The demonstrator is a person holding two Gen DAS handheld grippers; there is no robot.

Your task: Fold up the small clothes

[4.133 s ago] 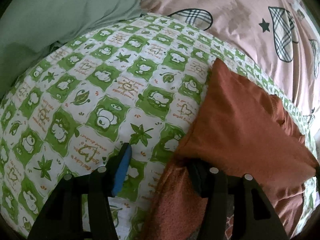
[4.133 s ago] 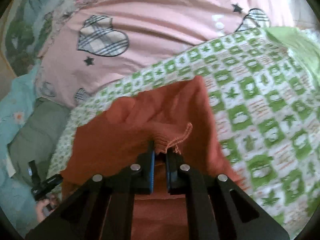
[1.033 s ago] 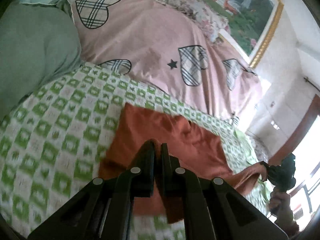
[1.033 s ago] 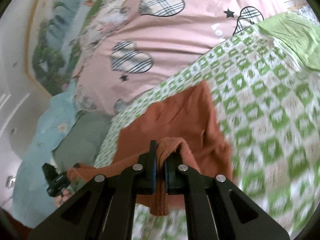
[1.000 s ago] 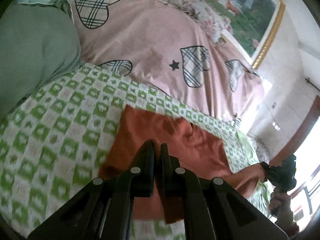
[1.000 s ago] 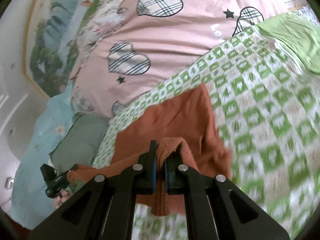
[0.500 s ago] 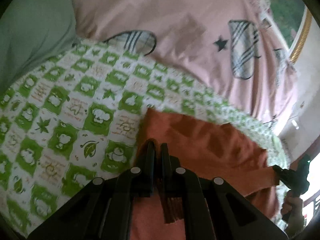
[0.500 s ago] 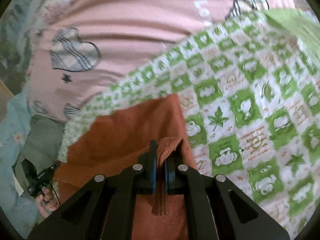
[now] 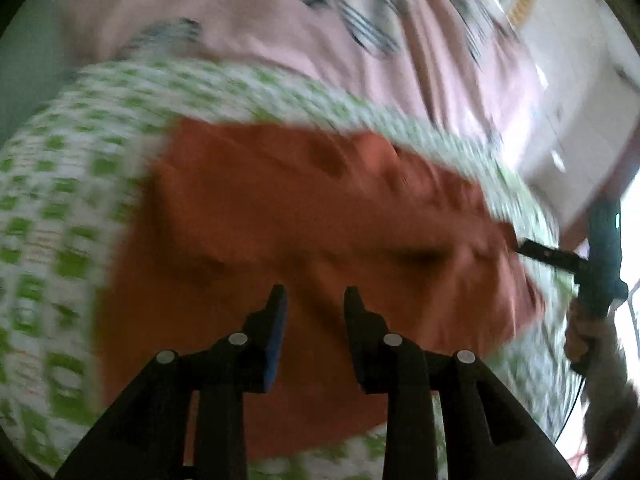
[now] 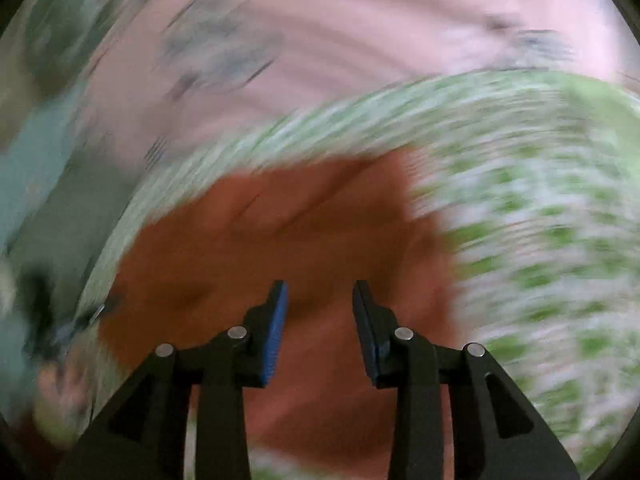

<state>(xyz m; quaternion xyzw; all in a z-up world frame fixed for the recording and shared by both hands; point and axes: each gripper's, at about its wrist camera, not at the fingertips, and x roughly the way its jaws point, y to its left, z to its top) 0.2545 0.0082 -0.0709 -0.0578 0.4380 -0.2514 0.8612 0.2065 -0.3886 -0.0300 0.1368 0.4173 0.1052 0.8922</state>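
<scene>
An orange-brown garment (image 9: 320, 216) is seen lying spread on a green-and-white checked sheet (image 9: 60, 208), with a pink quilt (image 9: 248, 16) printed with plaid hearts bunched behind it. The left gripper (image 9: 315, 300) is held just above the near part of the garment; its jaws have just been opening, and nothing is caught between them now. The right gripper (image 10: 319, 300) is likewise held over the cloth, its jaws also just parted, with a clear gap and no fabric pinched. In the left wrist view, the right gripper is seen at the garment's far right edge, held in a hand (image 9: 588, 336). Both views are smeared by motion.
</scene>
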